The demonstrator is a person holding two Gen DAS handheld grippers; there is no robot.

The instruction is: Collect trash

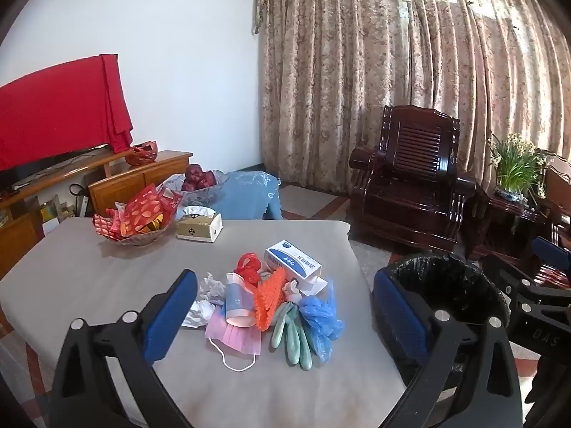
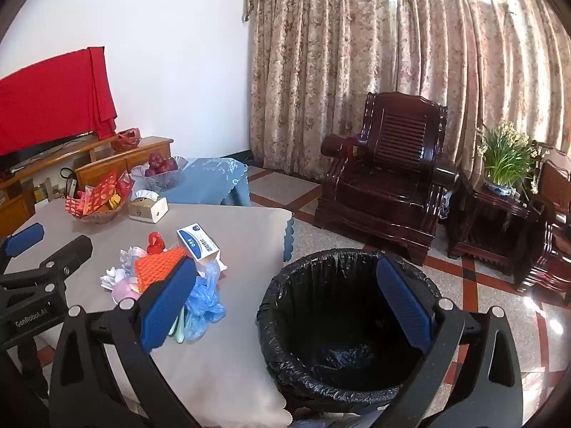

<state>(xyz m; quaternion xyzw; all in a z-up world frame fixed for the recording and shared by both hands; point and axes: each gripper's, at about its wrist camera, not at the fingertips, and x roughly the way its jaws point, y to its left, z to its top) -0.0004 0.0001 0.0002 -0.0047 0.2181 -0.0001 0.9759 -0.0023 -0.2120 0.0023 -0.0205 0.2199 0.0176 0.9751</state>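
Note:
A pile of trash lies on the grey table (image 1: 89,271): a pink face mask (image 1: 233,335), a paper cup (image 1: 237,303), orange netting (image 1: 269,294), green gloves (image 1: 292,335), a blue plastic bag (image 1: 321,315), crumpled tissue (image 1: 208,296), a red bag (image 1: 248,265) and a blue-white box (image 1: 292,260). My left gripper (image 1: 285,306) is open and empty, held above the pile. My right gripper (image 2: 285,292) is open and empty over the bin (image 2: 339,321), which has a black liner and stands right of the table. The pile also shows in the right wrist view (image 2: 160,267).
A basket of red packets (image 1: 137,217), a tissue box (image 1: 200,226) and a bowl of apples (image 1: 200,182) are at the table's far side. A dark wooden armchair (image 1: 410,182) and a side table with a plant (image 1: 517,178) stand beyond the bin.

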